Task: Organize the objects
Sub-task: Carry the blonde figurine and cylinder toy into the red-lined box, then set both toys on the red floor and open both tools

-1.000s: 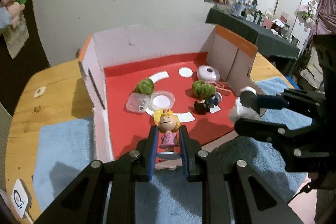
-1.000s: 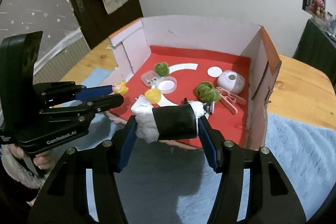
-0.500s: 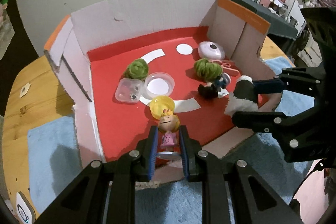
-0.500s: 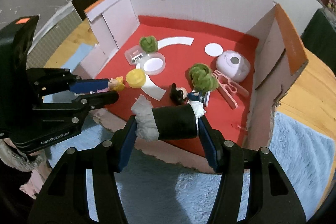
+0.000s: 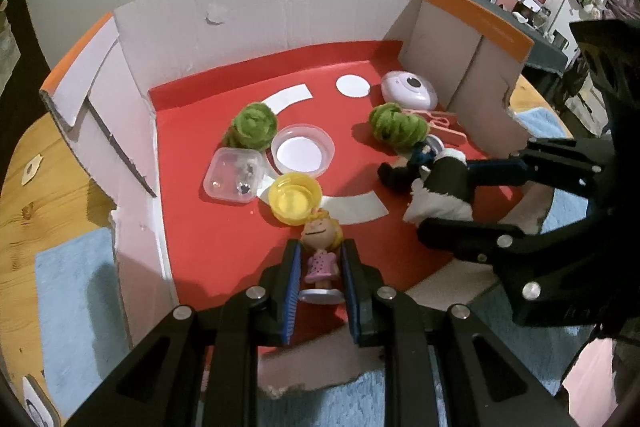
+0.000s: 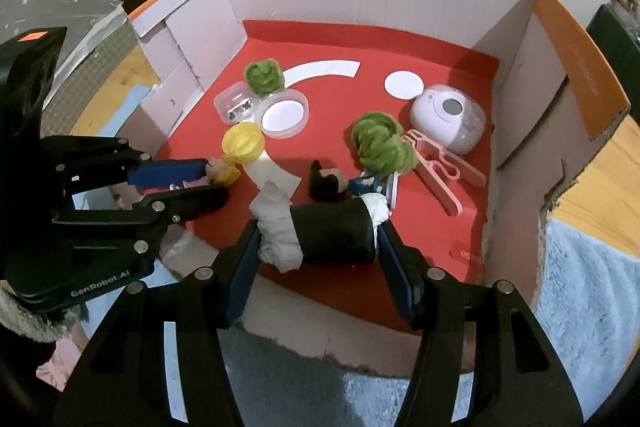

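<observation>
My left gripper (image 5: 319, 259) is shut on a small blonde doll in a pink dress (image 5: 320, 247), held over the front of the red floor of a cardboard box (image 5: 248, 11). The doll (image 6: 218, 171) and left gripper (image 6: 188, 179) also show at the left of the right wrist view. My right gripper (image 6: 318, 231) is shut on a black roll with white paper stuffed in both ends (image 6: 320, 235), held crosswise above the box's front edge. That roll (image 5: 444, 187) sits at the right in the left wrist view.
Inside the box lie two green wool balls (image 5: 254, 125) (image 6: 380, 143), a clear round tub (image 5: 302, 149), a clear square tub (image 5: 234, 175), a yellow cup (image 5: 295, 198), a pale round device (image 6: 450, 119), pink tongs (image 6: 440, 171) and a dark-haired doll (image 6: 340, 183). Blue towel (image 6: 580, 299) covers the wooden table.
Both grippers have moved forward and down over the box front, tilting more steeply, each keeping its object. The box fills more of both views; the yellow cup has come into view.
</observation>
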`<state>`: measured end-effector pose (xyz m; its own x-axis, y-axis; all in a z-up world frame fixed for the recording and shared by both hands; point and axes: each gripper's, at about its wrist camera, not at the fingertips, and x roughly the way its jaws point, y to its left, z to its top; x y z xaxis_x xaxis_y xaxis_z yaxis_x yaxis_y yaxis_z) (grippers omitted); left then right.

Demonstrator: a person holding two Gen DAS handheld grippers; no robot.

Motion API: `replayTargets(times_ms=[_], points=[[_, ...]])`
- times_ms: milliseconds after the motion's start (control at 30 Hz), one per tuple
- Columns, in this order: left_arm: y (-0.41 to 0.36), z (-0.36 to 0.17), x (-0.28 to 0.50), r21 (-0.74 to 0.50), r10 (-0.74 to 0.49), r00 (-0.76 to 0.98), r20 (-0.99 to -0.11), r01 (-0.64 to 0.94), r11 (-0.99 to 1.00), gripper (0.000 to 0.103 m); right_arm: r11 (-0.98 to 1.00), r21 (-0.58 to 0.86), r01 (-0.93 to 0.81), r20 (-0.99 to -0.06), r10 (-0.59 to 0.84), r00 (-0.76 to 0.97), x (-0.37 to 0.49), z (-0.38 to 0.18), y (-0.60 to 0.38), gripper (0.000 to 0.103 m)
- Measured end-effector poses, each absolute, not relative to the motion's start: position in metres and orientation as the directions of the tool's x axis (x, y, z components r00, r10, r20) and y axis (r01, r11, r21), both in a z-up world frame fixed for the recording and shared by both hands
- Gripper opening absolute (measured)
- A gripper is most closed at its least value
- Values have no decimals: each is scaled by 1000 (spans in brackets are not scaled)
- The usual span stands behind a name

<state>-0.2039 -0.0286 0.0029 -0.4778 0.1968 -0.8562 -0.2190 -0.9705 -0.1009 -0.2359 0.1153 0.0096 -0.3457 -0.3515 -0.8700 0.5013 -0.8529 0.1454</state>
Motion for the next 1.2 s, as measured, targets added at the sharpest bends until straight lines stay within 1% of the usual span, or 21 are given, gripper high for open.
replayTargets(times_ms=[233,533,867,1200], points=[[-29,1,-211,-89,173,-515,-840,-185,-979,21,-862,133,489,-842,-358,-403,-235,6,112,56],[-31,-3,-216,-63,122,-580,-806,-122,-991,21,-887,160,432,-806,-370,-462,-241,3,117,56],[-30,-6,-221,-84,122,-597,-793,-92,-992,21,-903,193,383,-777,-379,-502,-247,-2,122,56],[-32,-7,-224,-102,133,-597,-791,-85,-991,21,-904,204,377,-769,-386,-509,-248,-3,120,58]])
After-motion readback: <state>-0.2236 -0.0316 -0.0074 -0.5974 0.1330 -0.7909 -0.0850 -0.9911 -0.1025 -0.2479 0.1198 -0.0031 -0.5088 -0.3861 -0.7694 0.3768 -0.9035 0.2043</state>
